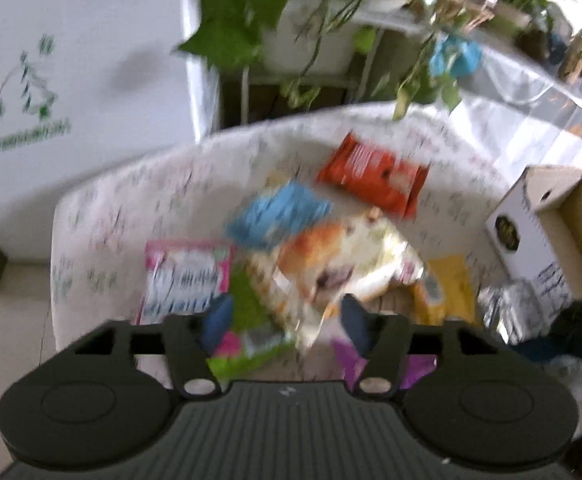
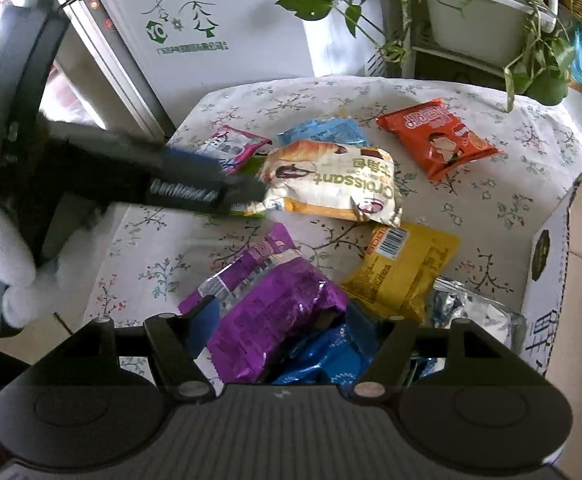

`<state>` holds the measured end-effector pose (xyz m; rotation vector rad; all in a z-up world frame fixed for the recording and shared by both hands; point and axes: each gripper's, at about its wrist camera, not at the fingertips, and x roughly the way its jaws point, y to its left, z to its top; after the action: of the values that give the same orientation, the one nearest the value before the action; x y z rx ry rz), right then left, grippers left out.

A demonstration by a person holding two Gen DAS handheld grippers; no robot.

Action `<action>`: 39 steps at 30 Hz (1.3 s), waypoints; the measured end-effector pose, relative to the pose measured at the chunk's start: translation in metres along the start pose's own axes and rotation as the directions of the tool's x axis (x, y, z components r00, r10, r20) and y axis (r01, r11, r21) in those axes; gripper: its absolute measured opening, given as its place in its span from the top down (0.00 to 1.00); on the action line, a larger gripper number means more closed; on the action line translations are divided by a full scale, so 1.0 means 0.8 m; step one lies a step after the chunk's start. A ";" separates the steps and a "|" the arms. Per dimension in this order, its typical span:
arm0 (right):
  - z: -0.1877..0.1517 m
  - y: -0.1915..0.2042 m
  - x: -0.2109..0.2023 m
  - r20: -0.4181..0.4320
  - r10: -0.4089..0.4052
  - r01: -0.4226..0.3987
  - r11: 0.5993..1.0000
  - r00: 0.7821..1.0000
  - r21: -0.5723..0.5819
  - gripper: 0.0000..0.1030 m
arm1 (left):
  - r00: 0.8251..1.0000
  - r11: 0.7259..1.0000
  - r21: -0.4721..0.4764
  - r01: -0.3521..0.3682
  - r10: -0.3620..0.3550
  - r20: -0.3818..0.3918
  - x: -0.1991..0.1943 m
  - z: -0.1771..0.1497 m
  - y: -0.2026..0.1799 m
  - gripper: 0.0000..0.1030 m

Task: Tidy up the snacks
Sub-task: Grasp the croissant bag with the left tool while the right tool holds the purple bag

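Note:
Snack packets lie on a floral tablecloth point(image 2: 491, 200). The white croissant packet point(image 2: 331, 184) sits mid-table, with an orange packet point(image 2: 439, 144), a blue one point(image 2: 323, 130), a pink one point(image 2: 235, 146) and a yellow one point(image 2: 407, 268) around it. My left gripper point(image 1: 287, 320) is open over the green packet point(image 1: 247, 304), near the croissant packet's point(image 1: 339, 256) corner; it also shows in the right wrist view point(image 2: 247, 192). My right gripper point(image 2: 287, 320) is open around the purple packet point(image 2: 275, 312), which lies on a dark blue packet point(image 2: 327, 356).
An open cardboard box point(image 2: 571, 280) stands at the table's right edge, with a silver packet point(image 2: 471, 312) beside it. Potted plants point(image 2: 471, 8) on a rack stand behind the table. A white appliance point(image 2: 195, 20) stands at the back left.

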<state>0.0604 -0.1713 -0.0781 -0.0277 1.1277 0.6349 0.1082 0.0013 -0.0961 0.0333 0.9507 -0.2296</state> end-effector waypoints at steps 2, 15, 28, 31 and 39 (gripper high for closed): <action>0.000 0.002 0.001 -0.002 0.004 -0.004 1.000 1.000 -0.007 0.26 | 0.999 0.999 0.040 0.027 -0.028 0.016 0.008 0.009 -0.009 0.32; -0.001 -0.006 -0.007 0.005 0.013 -0.013 1.000 1.000 0.009 0.24 | 1.000 0.939 0.342 0.026 -0.023 -0.012 0.065 0.017 -0.051 0.25; -0.002 -0.005 0.000 -0.020 0.021 -0.020 1.000 1.000 0.005 0.24 | 0.999 0.957 0.285 0.049 -0.050 -0.004 0.068 0.014 -0.055 0.49; -0.003 -0.007 0.003 -0.028 0.020 -0.020 1.000 0.999 0.012 0.24 | 0.998 0.968 0.244 0.061 -0.060 -0.013 0.061 0.016 -0.051 0.53; -0.001 -0.005 0.003 -0.023 0.024 -0.024 1.000 0.999 0.005 0.24 | 0.988 0.946 0.289 0.145 -0.153 0.006 0.038 0.027 -0.049 0.33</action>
<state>0.0623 -0.1736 -0.0813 -0.0173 1.1533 0.6542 0.1345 -0.0456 -0.1055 0.2260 0.8856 -0.5069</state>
